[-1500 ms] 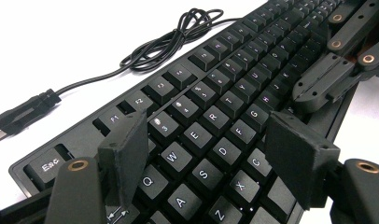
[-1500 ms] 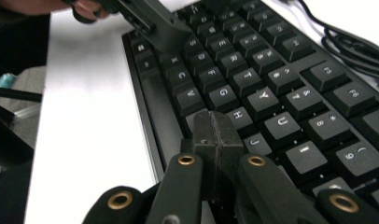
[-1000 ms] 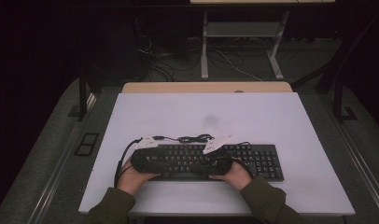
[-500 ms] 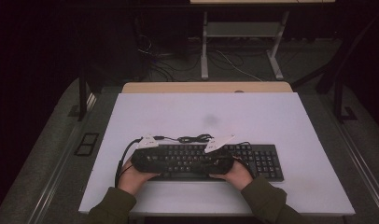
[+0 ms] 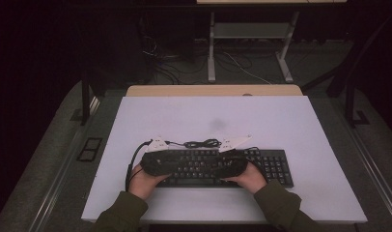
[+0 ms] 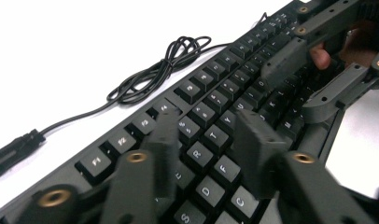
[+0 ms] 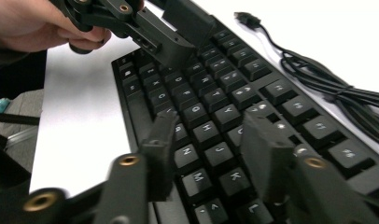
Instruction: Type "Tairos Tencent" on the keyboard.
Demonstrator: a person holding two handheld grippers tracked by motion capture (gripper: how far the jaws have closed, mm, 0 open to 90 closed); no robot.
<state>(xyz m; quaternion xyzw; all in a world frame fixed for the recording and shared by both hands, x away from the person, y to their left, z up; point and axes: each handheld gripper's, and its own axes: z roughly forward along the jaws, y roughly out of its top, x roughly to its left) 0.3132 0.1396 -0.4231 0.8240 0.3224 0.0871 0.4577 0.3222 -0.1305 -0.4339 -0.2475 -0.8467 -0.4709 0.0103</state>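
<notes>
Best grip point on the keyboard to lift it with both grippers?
Take the keyboard by its two short ends, one gripper from each side, jaws level across the thin edge. It lies flat and long on the table, and its coiled cable blocks the far edge.

I note 1 white table [image 5: 290, 125] bearing 1 black keyboard [image 5: 276, 164], its coiled cable [image 5: 202, 143] lying just behind.

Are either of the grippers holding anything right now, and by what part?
Nothing is held. Both the left gripper and the right gripper hover with open jaws over the keyboard, fingers gripping no key.
</notes>
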